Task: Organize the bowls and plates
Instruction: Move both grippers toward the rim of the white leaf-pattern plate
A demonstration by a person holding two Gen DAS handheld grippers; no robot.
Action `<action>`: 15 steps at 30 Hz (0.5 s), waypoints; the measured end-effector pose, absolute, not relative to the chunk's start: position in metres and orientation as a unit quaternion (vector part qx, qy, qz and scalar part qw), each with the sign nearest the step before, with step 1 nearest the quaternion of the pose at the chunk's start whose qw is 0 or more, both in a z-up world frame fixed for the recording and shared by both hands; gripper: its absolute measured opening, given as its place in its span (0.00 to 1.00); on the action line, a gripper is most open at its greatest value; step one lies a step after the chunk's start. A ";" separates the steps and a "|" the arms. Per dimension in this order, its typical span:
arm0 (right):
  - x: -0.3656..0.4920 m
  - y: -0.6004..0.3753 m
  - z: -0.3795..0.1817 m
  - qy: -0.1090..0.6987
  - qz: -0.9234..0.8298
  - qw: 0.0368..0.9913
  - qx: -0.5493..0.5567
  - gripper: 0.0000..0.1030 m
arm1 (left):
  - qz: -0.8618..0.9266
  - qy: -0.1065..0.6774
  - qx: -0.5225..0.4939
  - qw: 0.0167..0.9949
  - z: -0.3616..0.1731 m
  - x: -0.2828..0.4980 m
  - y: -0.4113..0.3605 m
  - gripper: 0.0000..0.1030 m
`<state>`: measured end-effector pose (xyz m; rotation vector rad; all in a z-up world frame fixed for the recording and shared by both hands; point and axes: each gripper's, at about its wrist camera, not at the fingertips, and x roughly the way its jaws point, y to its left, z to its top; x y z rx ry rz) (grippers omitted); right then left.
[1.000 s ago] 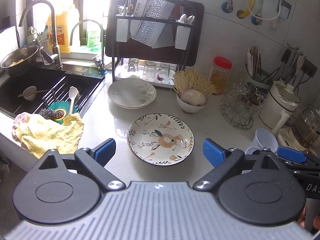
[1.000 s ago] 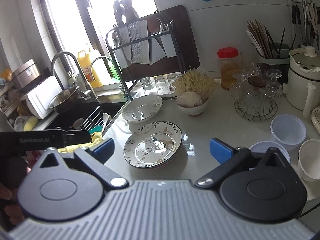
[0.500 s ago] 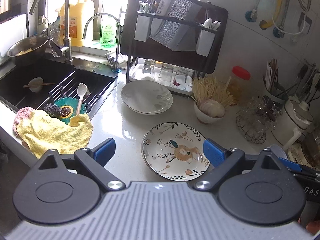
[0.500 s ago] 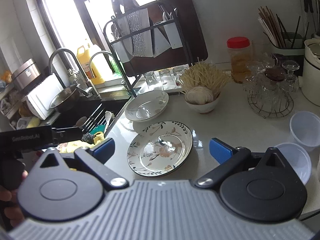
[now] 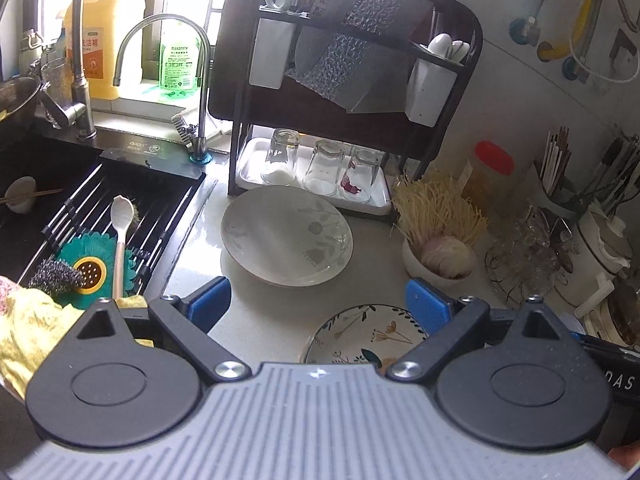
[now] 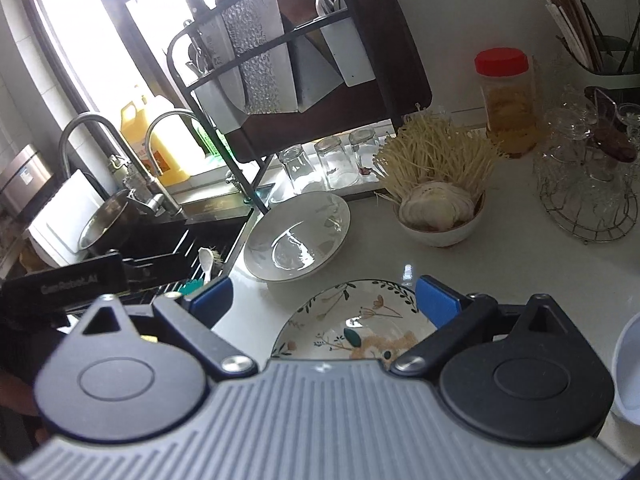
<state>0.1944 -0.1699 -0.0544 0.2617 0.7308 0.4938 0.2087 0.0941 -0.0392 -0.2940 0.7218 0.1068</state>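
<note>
1. The left gripper [image 5: 318,300] is wide open and holds nothing; its two blue fingertips [image 5: 210,300] stand far apart above the bench [image 5: 260,320].
2. The right gripper [image 6: 322,298] is also wide open and empty, with its blue pads [image 6: 436,298] spread over the near plate.
3. In the left view the floral plate [image 5: 360,336] lies flat on the bench at 6 o'clock, partly hidden by the gripper body.
4. The pale plate [image 5: 286,236] lies at 12 o'clock from the floral plate, near it but apart, just in front of the rack [image 5: 348,92].
5. In the right view the floral plate [image 6: 352,324] is at 6 o'clock and the pale plate [image 6: 296,236] at 11 o'clock from it.
6. A white bowl [image 5: 436,268] with noodles and a round pale thing in it stands at 3 o'clock of the pale plate, on the bench.
7. Three glasses [image 5: 324,168] stand upside down on the white tray under the rack.
8. The sink [image 5: 100,200] is at 9 o'clock of the pale plate; a spoon [image 5: 120,232] lies on its drain rods.
9. A jar [image 6: 506,100] with a red lid stands at 1 o'clock of the bowl in the right view.
</note>
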 end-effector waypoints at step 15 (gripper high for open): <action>0.257 -0.110 -0.077 0.399 0.204 0.881 0.149 0.94 | 0.022 0.378 -0.162 0.911 -0.071 0.280 0.173 0.94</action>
